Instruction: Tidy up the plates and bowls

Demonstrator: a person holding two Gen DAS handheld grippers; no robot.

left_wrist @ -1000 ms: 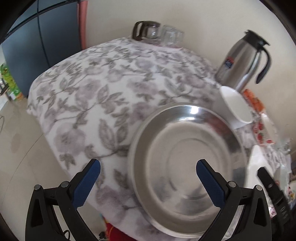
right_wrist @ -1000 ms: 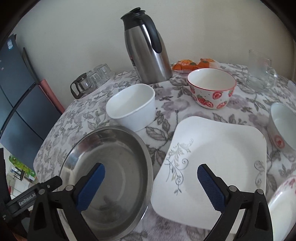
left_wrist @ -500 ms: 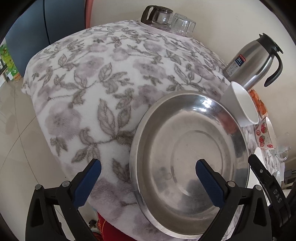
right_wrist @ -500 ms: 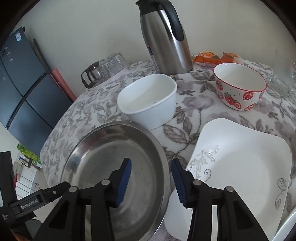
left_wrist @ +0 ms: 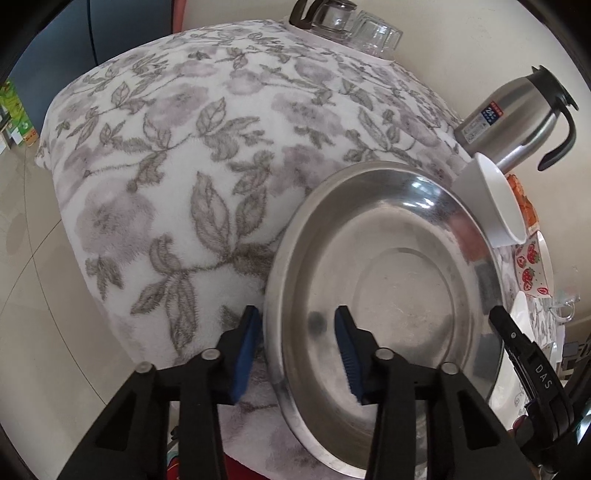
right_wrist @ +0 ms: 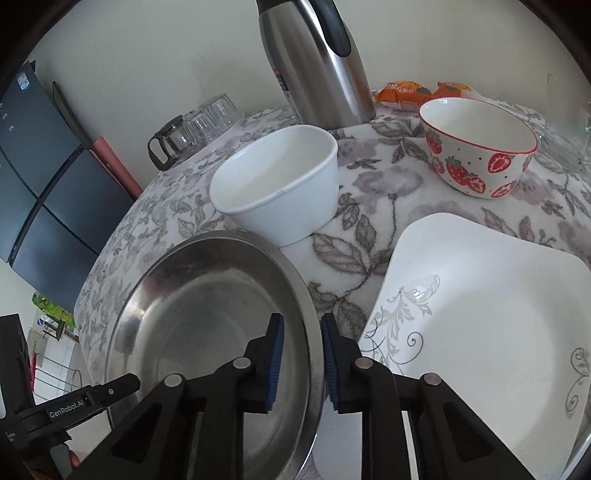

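Note:
A large steel plate point(left_wrist: 399, 295) lies on the flowered tablecloth near the table's front edge; it also shows in the right wrist view point(right_wrist: 207, 325). My left gripper point(left_wrist: 295, 350) straddles its left rim, jaws narrowed but with a gap. My right gripper point(right_wrist: 301, 363) is shut on its right rim. A white bowl point(right_wrist: 280, 184) stands just behind the plate. A strawberry bowl point(right_wrist: 480, 147) stands further right. A white square plate point(right_wrist: 491, 321) lies right of the steel plate.
A steel thermos jug point(right_wrist: 317, 62) stands behind the white bowl, with orange packets point(right_wrist: 406, 92) beside it. Glass cups and a glass pot point(left_wrist: 343, 22) sit at the far edge. A glass mug point(right_wrist: 569, 140) is at far right. A dark cabinet point(right_wrist: 40, 177) stands left.
Both grippers have closed in from wide open onto opposite rims of the steel plate. The right one closed first and tighter; the left one narrowed in the last half second.

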